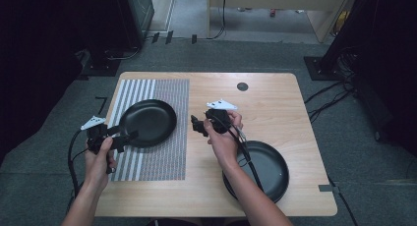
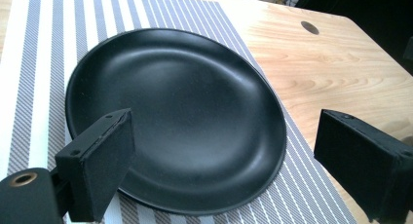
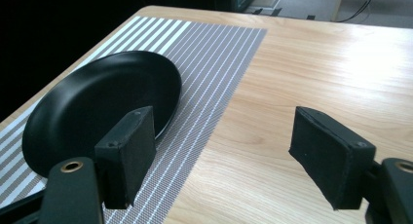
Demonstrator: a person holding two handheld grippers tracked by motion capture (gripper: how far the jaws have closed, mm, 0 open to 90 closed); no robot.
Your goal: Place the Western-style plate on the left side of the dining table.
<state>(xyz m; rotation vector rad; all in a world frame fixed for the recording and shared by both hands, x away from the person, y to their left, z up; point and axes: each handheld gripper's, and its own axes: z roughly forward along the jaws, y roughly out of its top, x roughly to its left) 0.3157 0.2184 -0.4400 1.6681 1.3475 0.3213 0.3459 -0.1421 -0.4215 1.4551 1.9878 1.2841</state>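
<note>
On striped woven mat (image 1: 162,152): round matte black plate (image 1: 147,123).

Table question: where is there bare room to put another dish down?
The far right of the table, beyond the near plate and past the small round hole, is bare wood. The striped mat's near half is free too. The middle is crowded by the far plate and the right hand-held gripper.

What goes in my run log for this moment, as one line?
left gripper: open, at mat plate | right gripper: open, empty | second plate: table
</note>
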